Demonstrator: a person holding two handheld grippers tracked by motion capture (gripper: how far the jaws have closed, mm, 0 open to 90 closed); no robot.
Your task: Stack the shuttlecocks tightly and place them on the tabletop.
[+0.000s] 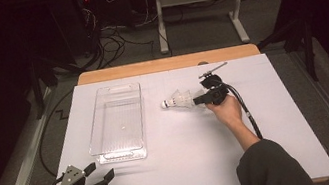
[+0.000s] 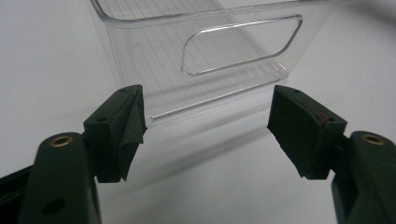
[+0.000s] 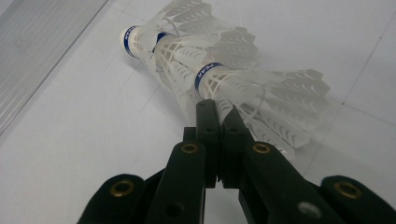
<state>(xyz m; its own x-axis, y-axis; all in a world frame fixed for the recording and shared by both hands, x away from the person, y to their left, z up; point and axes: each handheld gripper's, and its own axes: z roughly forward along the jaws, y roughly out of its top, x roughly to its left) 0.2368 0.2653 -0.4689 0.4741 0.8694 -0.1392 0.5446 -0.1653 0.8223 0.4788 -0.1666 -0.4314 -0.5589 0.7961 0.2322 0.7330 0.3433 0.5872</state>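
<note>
Clearly I am pinching the lacy white plastic skirt of the shuttlecocks (image 3: 219, 70) with my right gripper (image 3: 219, 112), jaws pressed together; they are lying nested on the white table (image 1: 187, 149), right of the clear ribbed bin (image 1: 117, 120). How many are stacked is hard to tell. My left gripper (image 2: 205, 126) is hovering spread, facing the bin's cut-off handle end.

A clear plastic bin (image 1: 117, 123) is set lengthwise on the white table sheet (image 1: 189, 164), left of centre. Cables (image 1: 113, 42) and a white table frame (image 1: 238, 14) are seen on the floor behind.
</note>
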